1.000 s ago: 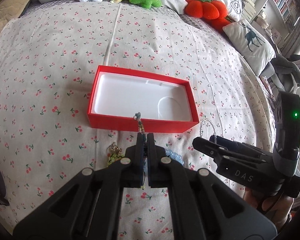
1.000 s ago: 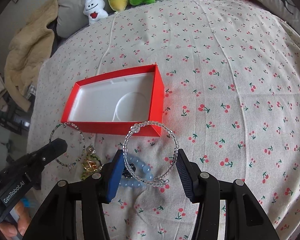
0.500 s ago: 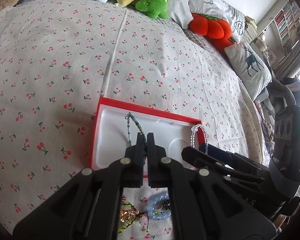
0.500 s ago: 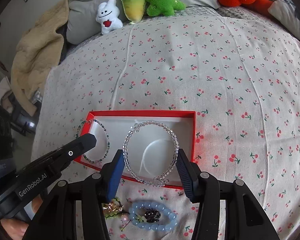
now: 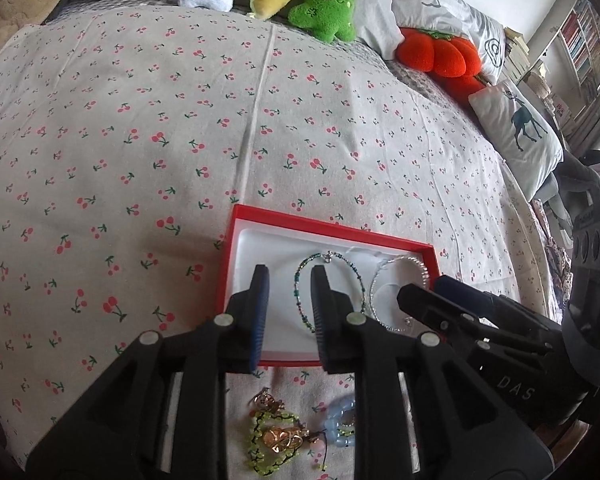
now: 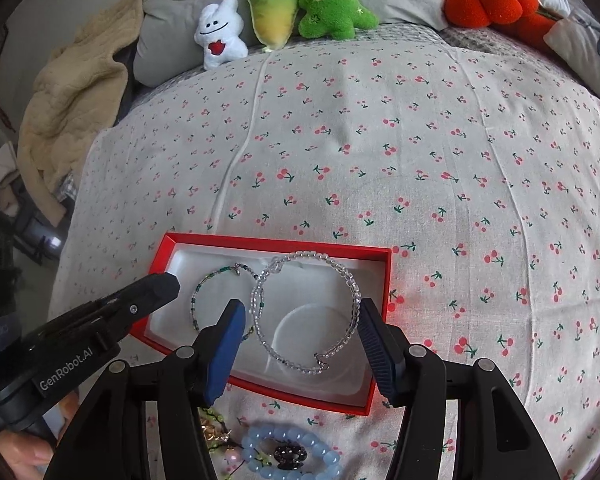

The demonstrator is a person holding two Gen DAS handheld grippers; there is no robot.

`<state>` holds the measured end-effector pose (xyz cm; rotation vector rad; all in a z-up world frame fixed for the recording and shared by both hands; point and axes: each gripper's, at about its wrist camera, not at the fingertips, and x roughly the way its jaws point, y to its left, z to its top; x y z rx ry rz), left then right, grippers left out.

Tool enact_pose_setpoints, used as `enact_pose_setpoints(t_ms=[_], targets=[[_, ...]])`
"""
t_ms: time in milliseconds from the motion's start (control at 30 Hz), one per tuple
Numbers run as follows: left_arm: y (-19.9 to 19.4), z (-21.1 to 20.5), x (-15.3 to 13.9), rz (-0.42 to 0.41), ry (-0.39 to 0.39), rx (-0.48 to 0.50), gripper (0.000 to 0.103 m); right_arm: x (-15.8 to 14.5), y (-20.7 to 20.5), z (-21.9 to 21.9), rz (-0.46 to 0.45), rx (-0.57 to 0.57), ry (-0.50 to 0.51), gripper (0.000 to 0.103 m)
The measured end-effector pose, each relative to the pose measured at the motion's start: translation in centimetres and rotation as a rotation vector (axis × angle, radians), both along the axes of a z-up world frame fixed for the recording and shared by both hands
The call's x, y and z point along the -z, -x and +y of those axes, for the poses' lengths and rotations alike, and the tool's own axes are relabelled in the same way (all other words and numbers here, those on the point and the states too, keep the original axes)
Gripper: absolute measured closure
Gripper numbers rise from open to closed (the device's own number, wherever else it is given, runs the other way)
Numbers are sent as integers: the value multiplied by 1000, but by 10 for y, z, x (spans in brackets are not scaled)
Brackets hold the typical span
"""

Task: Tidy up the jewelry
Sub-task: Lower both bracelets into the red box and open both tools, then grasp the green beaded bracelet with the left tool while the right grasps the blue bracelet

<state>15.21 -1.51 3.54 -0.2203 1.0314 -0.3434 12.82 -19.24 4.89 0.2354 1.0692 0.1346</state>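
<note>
- Leftmost, the left hand-held gripper [image 5: 286, 300] hangs over the red box [image 6: 384, 292] on the cherry-print bed [image 6: 380, 140]; its jaws have just been opening and stand released, nothing between them.
- Next, the green bead bracelet [image 6: 220, 300] lies loose inside the box.
- Overlapping it, the clear bead bracelet [image 6: 306, 312] lies in the box between the right hand-held gripper's [image 6: 300, 344] pads, which have just widened and stand clear of it.
- Nearer, a blue bead bracelet [image 6: 288, 456] lies on the bed.

A red box [image 6: 380, 300] with white lining sits on cream bedding [image 6: 380, 140] printed with red cherries.
</note>
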Motion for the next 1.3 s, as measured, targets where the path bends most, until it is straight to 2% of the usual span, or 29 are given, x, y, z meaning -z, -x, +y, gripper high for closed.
enact_pose_setpoints(t_ms=[67, 167, 433, 500, 833, 1067, 1300], targets=[[5, 0, -5, -13, -16, -1, 64, -5, 5, -1, -9, -2, -1, 41], [15, 1, -12, -33, -53, -9, 50, -10, 13, -2, -11, -2, 1, 39], [46, 8, -14, -13, -153, -9, 25, -15, 49, -12, 19, 14, -4, 31], [51, 11, -11, 10, -175, -9, 23, -14, 56, -14, 29, 19, 1, 28], [78, 20, 10, 138, -235, 28, 20, -2, 84, -7, 100, -1, 76, 27], [78, 28, 31, 215, -251, 18, 20, 12, 90, 0, 167, -27, 111, 26], [76, 28, 52, 276, -280, 9, 20, 36, 88, -5, 254, 6, 122, 26]])
